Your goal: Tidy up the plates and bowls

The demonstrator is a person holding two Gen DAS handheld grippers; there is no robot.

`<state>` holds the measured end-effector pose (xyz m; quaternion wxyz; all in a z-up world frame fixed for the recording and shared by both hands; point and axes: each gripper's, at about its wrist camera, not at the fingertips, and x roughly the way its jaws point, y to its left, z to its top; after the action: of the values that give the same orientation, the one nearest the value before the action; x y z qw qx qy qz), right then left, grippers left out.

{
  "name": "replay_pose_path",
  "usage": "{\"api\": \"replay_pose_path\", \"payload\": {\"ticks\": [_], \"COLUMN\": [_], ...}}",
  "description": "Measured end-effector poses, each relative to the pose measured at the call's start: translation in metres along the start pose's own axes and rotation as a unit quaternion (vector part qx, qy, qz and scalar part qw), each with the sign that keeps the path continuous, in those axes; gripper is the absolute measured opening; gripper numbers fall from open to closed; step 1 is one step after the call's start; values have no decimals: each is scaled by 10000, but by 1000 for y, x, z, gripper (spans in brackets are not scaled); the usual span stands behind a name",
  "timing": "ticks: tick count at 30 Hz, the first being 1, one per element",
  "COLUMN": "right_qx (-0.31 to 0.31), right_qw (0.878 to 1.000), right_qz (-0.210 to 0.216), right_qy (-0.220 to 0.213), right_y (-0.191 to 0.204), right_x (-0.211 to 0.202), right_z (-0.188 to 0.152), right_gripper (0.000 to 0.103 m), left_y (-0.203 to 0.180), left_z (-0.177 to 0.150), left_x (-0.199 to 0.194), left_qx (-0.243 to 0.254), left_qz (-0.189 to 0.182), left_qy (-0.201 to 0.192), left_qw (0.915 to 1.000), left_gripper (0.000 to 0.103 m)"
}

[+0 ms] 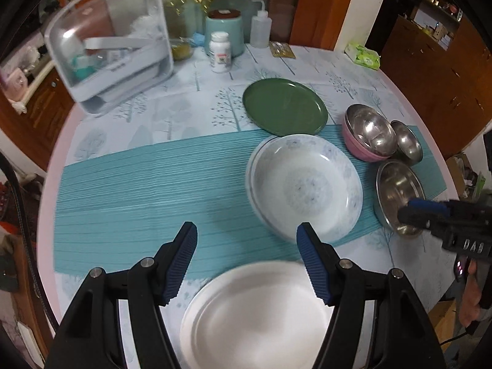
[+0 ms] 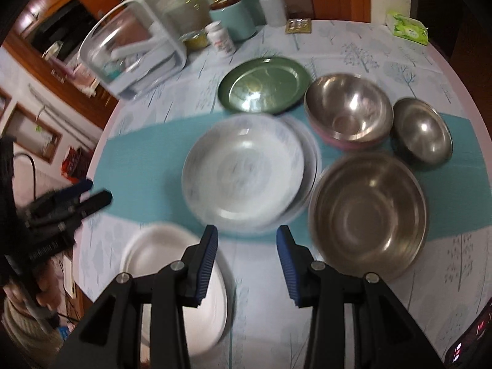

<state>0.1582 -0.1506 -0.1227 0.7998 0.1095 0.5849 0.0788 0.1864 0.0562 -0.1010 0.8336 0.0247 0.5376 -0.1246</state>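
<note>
A patterned white dish [image 1: 304, 184] [image 2: 246, 172] sits on another white plate on the teal runner. A plain white plate [image 1: 258, 316] [image 2: 178, 283] lies at the near table edge. A green plate [image 1: 284, 106] [image 2: 264, 84] lies behind. A steel bowl in a pink bowl [image 1: 369, 133] [image 2: 349, 113], a small steel bowl [image 1: 407, 146] [image 2: 422, 130] and a large steel bowl [image 1: 398, 192] [image 2: 369, 212] stand on the right. My left gripper [image 1: 246, 236] is open and empty above the white plate. My right gripper [image 2: 247, 236] is open and empty, just short of the patterned dish.
A clear storage box [image 1: 107, 43] stands at the back left. A pill bottle [image 1: 220, 52], a teal canister [image 1: 224, 30] and a squeeze bottle [image 1: 259, 24] stand at the back. A tissue pack [image 1: 363, 55] lies at the back right edge.
</note>
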Motion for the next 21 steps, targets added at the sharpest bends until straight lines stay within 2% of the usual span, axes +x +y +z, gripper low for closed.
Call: {"api": "replay_pose_path", "payload": {"ticks": [4,7,14,21], "right_qx": [185,311,482,490], "right_qw": [9997,9989,9960,9945], "right_qz": [51,65,-90,-280], "right_qy": [150,348,745,881], "right_y": [-11,-20,-36,-43], "right_x": [17,36,75,89], "right_z": [31,48,68,74], "right_gripper": [40,40,40,40], "left_y": [4,4,5,6], "left_z": [19,28,37,44], "left_x": [35,62,107,129], "left_qx": [-133,-197,-232,-300], "left_qz": [-345,-450,-399,-447], "left_qy": [381,614,889,1000], "left_qw": [9986,9969,9950,9935], "left_gripper": [66,66,66,66]}}
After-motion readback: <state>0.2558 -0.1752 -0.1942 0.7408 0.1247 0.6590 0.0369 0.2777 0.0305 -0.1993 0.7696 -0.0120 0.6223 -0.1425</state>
